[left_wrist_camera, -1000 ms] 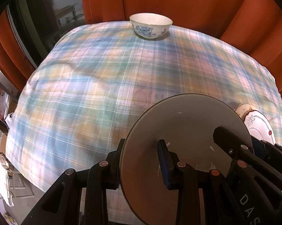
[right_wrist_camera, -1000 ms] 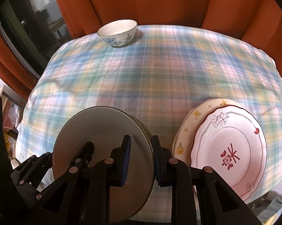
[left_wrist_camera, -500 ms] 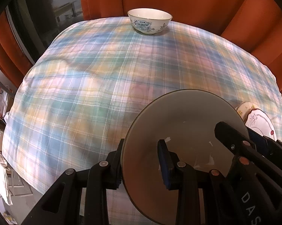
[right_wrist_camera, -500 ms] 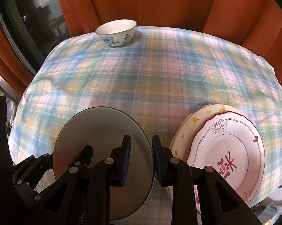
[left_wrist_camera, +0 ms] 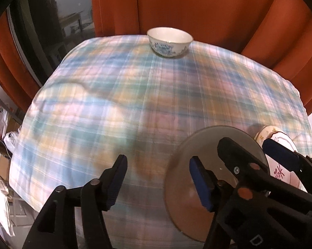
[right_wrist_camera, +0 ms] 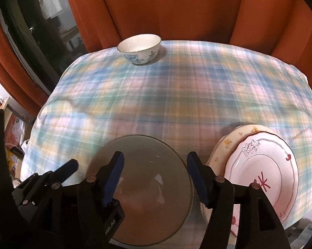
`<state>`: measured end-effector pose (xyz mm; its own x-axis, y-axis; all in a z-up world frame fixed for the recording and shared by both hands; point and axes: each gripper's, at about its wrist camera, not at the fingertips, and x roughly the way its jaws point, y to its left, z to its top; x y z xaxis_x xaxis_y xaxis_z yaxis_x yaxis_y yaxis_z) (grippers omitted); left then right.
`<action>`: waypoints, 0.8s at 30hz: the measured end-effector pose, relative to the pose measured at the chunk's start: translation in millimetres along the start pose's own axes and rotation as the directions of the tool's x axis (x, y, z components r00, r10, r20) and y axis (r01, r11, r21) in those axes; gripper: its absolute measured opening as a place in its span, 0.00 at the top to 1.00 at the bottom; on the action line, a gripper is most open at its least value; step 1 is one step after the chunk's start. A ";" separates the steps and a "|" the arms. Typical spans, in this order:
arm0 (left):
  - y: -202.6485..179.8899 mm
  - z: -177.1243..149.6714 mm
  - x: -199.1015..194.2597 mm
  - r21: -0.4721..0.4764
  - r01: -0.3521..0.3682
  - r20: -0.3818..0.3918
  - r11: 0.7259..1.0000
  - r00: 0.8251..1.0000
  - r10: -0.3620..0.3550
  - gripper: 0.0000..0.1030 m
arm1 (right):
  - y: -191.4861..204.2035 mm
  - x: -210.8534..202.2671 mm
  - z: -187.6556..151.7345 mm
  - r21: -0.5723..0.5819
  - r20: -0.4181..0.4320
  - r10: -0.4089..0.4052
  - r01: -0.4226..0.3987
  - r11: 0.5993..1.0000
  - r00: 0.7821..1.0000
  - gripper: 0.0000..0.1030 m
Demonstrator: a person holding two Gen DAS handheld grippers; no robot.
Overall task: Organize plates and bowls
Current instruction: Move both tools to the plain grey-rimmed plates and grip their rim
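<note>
A grey glass plate [left_wrist_camera: 205, 143] [right_wrist_camera: 147, 186] lies flat on the plaid tablecloth [left_wrist_camera: 135, 103] near the front edge. My left gripper [left_wrist_camera: 158, 178] hangs over the plate's left rim with its jaws opening, and neither pad presses on the plate. My right gripper [right_wrist_camera: 156, 161] straddles the plate's right rim; its jaws are opening too and grip nothing. In the right wrist view one of the left gripper's fingers [right_wrist_camera: 66, 168] shows at the left. A white bowl with blue pattern [left_wrist_camera: 169, 41] [right_wrist_camera: 139, 48] stands at the far edge.
To the right of the grey plate, a pink plate with red pattern [right_wrist_camera: 259, 178] rests on a cream floral plate [right_wrist_camera: 224, 145]. Orange curtains [right_wrist_camera: 176, 10] hang behind the table. Bags and clutter [left_wrist_camera: 2, 166] lie on the floor at the left.
Both grippers were shut on the grey plate's rims and have now opened and let it go. The plate now lies lower and flatter on the cloth.
</note>
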<state>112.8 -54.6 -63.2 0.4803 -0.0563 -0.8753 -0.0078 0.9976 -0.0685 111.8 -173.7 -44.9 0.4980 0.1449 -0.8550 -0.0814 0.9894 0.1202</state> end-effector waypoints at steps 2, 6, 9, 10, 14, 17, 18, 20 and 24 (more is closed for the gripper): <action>8.6 3.7 -2.6 0.010 0.011 0.008 1.000 1.000 -0.011 0.34 | 7.4 -2.6 1.9 0.005 0.017 -0.016 0.016 1.000 1.000 0.28; 22.3 13.0 -7.9 0.036 0.040 0.013 0.999 0.999 -0.040 0.33 | 23.4 -6.2 6.9 0.029 0.032 -0.032 0.031 0.999 0.999 0.28; 33.7 20.3 -12.8 0.059 0.059 0.024 0.996 0.998 -0.060 0.32 | 36.0 -10.4 10.9 0.055 0.042 -0.049 0.047 0.997 0.998 0.28; 37.9 23.0 -13.9 0.069 0.066 0.025 0.995 0.997 -0.068 0.32 | 40.3 -12.0 12.0 0.064 0.047 -0.055 0.051 0.997 0.997 0.28; 56.6 33.3 -18.0 0.105 0.087 0.034 0.991 0.995 -0.091 0.32 | 58.8 -15.6 15.2 0.097 0.058 -0.077 0.071 0.993 0.995 0.28; 69.9 42.1 -22.0 0.132 0.103 0.044 0.986 0.993 -0.109 0.32 | 72.9 -17.2 19.2 0.118 0.068 -0.092 0.083 0.989 0.993 0.28; 73.5 45.0 -23.0 0.141 0.106 0.047 0.984 0.992 -0.113 0.32 | 79.7 -18.0 21.4 0.127 0.075 -0.099 0.089 0.988 0.992 0.28; 80.8 51.9 -25.3 0.164 0.111 0.056 0.980 0.991 -0.122 0.32 | 87.8 -19.6 24.6 0.140 0.084 -0.108 0.095 0.986 0.991 0.28; 89.3 66.5 -29.4 0.197 0.121 0.075 0.973 0.988 -0.138 0.32 | 104.5 -22.2 33.3 0.171 0.103 -0.131 0.112 0.979 0.986 0.28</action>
<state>156.3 38.9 -11.7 0.5415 -0.1905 -0.8188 0.2236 0.9715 -0.0782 121.1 -73.1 3.4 0.5905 0.0144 -0.8069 0.1237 0.9864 0.1081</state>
